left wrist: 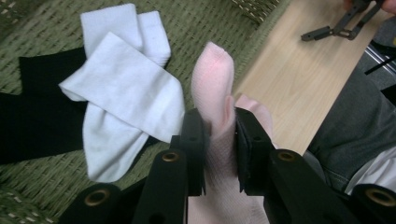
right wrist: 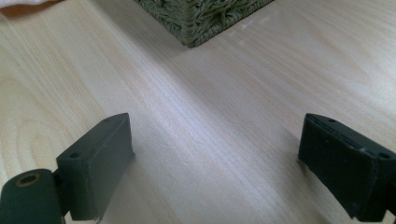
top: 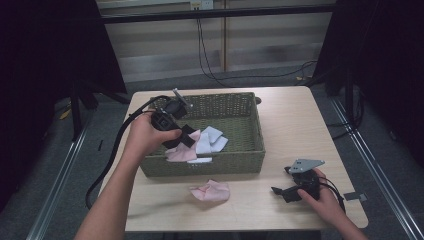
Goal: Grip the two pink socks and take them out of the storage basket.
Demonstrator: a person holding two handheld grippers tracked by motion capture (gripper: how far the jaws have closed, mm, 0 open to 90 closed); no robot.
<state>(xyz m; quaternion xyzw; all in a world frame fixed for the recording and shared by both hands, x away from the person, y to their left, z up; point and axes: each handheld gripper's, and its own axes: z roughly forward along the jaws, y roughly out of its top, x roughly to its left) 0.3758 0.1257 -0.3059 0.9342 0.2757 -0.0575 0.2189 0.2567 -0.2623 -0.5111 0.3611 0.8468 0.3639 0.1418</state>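
Observation:
My left gripper (top: 184, 136) hangs over the near left part of the green woven basket (top: 252, 150), shut on a pink sock (left wrist: 214, 84) that sticks up between its jaws. White socks (left wrist: 121, 84) and a black sock (left wrist: 42, 107) lie on the basket floor beside it. A second pink sock (top: 210, 190) lies on the table just in front of the basket. My right gripper (top: 281, 192) rests low on the table at the near right, open, with bare wood between its jaws; the basket's corner (right wrist: 201, 18) is ahead of it.
The wooden table (top: 295, 120) has bare surface to the right of the basket and along the near edge. Dark stands and cables sit on the floor behind and beside the table.

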